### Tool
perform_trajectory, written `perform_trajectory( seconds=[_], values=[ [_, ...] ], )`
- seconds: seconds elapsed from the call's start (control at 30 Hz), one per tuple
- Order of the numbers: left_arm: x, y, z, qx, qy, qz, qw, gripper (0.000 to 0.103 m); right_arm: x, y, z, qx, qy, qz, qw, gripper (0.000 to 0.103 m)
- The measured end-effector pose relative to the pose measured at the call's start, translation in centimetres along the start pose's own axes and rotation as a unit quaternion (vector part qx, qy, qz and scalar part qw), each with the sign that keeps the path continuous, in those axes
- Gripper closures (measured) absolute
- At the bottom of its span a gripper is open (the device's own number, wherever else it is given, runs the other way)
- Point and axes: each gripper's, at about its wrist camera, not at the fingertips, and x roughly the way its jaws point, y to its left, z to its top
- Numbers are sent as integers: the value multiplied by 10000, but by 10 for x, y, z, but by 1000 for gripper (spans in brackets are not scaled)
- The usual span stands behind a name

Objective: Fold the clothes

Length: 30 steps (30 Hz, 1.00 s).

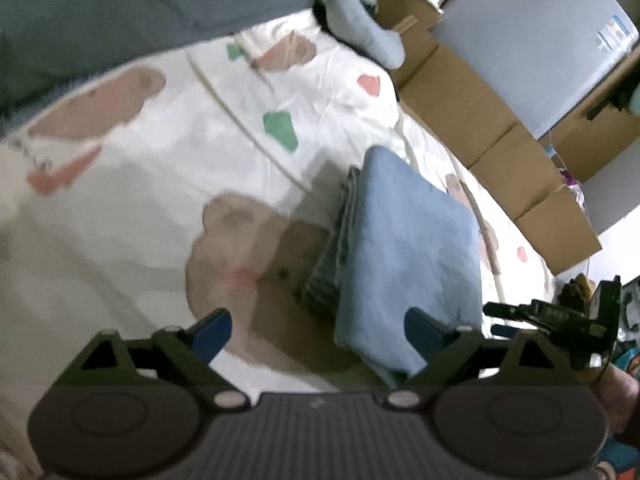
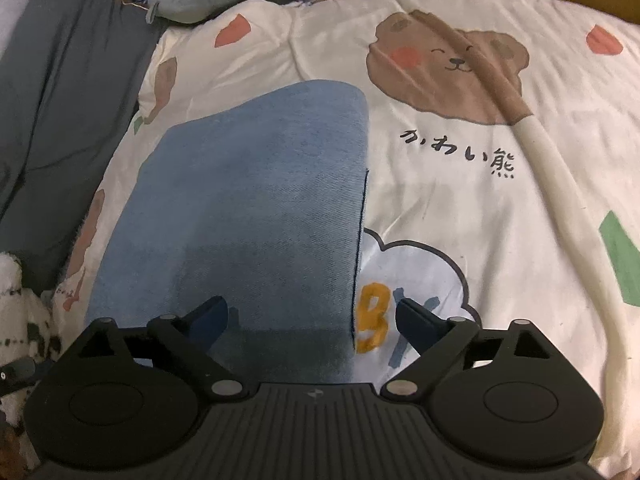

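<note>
Your bed [image 2: 460,200], under its bear-print cover, carries the folded blue jeans [image 2: 248,208] flat, layers stacked at one edge, so this garment looks finished. Your left gripper [image 1: 318,334] and right gripper [image 2: 312,320] hang just over it, jaws spread wide and empty.

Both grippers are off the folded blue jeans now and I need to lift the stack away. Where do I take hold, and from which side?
Grip the folded blue jeans at the rounded fold nearest the right gripper, coming in low from that near side. The layered open edges face the other way and would probably splay. The left gripper also stands open and could pinch the same near end beside it.
</note>
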Motion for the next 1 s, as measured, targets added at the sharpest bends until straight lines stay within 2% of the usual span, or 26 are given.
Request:
perform_trajectory(
  seconds=[0.1, 0.23, 0.43, 0.53, 0.67, 0.73, 0.8, 0.87, 0.97, 1.0],
  values=[
    [11, -4, 19, 51, 17, -35, 10000, 8, 7, 0, 3, -40, 139, 95, 9999, 8],
    [36, -12, 42, 214, 74, -162, 9996, 8, 15, 2, 7, -36, 349, 1, 9994, 8],
    [70, -14, 57, 335, 330, -310, 9984, 8, 17, -5, 14, 384, 307, 93, 9987, 8],
    [83, -9, 60, 198, 415, -385, 9982, 9, 19, -8, 16, 490, 390, 198, 9978, 8],
    [99, -3, 59, -88, 509, -293, 9982, 12, 18, -10, 21, 490, 360, 289, 9977, 9],
    [109, -2, 59, -206, 611, -410, 9971, 17, 19, -13, 22, 527, 327, 334, 9975, 14],
    [118, -3, 60, -224, 661, -603, 9957, 18, 23, -18, 21, 642, 394, 447, 9962, 25],
    [127, -4, 61, -238, 641, -785, 9946, 19, 28, -20, 20, 672, 469, 518, 9953, 30],
    [143, -4, 62, -286, 786, -1062, 9908, 31, 32, -25, 15, 773, 487, 612, 9939, 40],
    [147, -4, 61, -308, 837, -1130, 9896, 34, 33, -26, 13, 828, 482, 647, 9933, 41]
  ],
)
